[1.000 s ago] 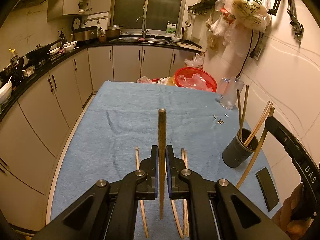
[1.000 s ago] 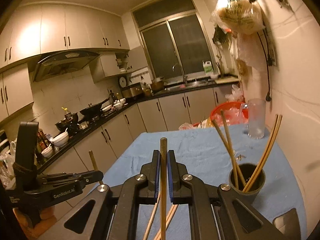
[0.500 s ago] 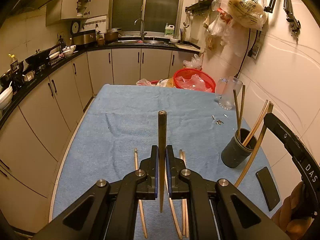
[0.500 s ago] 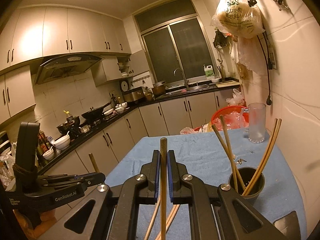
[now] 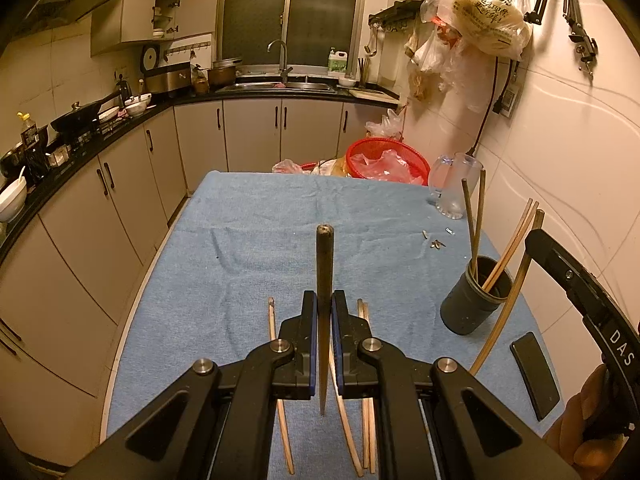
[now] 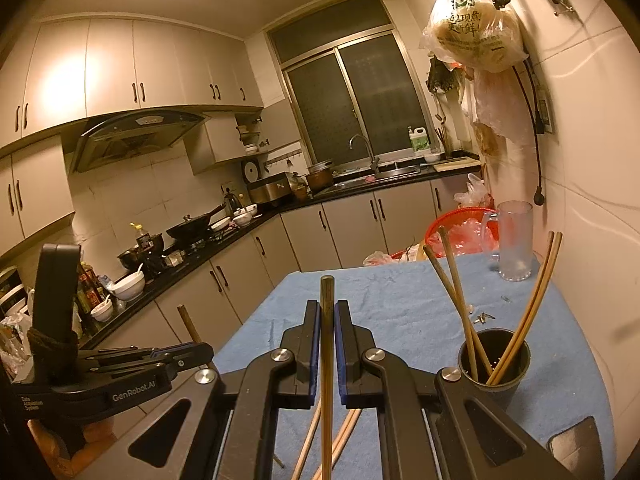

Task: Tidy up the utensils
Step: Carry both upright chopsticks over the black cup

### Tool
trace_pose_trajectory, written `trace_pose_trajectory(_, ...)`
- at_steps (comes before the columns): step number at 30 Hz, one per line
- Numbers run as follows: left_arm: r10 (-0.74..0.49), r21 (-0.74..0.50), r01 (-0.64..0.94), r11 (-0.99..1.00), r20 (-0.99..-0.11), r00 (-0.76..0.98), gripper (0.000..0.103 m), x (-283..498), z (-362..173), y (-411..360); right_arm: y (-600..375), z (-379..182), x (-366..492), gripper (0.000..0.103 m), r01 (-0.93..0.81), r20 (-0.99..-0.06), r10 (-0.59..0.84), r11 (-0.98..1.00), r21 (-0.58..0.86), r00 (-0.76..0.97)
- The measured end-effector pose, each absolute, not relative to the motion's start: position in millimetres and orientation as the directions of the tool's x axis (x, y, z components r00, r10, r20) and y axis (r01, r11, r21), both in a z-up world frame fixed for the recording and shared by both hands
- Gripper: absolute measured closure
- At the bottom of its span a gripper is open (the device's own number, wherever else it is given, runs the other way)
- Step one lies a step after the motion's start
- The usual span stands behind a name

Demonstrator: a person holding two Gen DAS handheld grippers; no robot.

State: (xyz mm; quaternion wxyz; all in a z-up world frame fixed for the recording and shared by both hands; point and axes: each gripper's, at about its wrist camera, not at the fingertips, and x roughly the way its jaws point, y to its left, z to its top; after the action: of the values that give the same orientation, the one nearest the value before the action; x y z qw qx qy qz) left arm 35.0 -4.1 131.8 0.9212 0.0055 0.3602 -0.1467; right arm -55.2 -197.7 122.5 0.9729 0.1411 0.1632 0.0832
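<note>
A: Largest first: what covers the table?

B: A blue towel cloth (image 5: 256, 240), running lengthwise toward the kitchen counter. Near its right edge stands a dark cylindrical holder (image 5: 474, 300) with four chopsticks in it, thick ends up, leaning outward.

A: And the left gripper (image 5: 324, 312)?

B: Its jaws are clamped on a dark chopstick (image 5: 324, 264), long axis near upright, blunt end up, tapered tip pointing down above the cloth. Pale loose chopsticks (image 5: 276, 360) lie flat under it, lengthwise along the cloth.

A: The right gripper (image 6: 327, 320)?

B: It is pinched shut on a brown chopstick (image 6: 327, 300), also near upright with its blunt end on top, left of the holder. In the left wrist view its lower end passes just beside the holder's right side.

A: Any writing?

B: "GenRobot.AI" on the left gripper's side in the right wrist view, "DAS" on the right gripper's body in the left wrist view. Green print on the hanging plastic bag (image 6: 472, 28) is too small to read surely. A black phone (image 5: 534, 376) lies near the holder.
</note>
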Motion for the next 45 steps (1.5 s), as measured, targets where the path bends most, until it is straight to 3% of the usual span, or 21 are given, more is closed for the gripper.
trace_pose_trajectory(33,-0.291,-0.053,0.340,0.939,-0.653,0.700,0.096,23.0,161.2,-42.8,-244.3,140.9,-79.5,0.096,-0.069,-0.230,0.155,0.937,0.344,0.961)
trace_pose_trajectory(45,-0.380,-0.076,0.434,0.898,-0.632,0.675,0.096,28.2,199.3,-88.6,-292.7,176.5,-85.4,0.096,-0.010,-0.167,0.072,0.939,0.343,0.983)
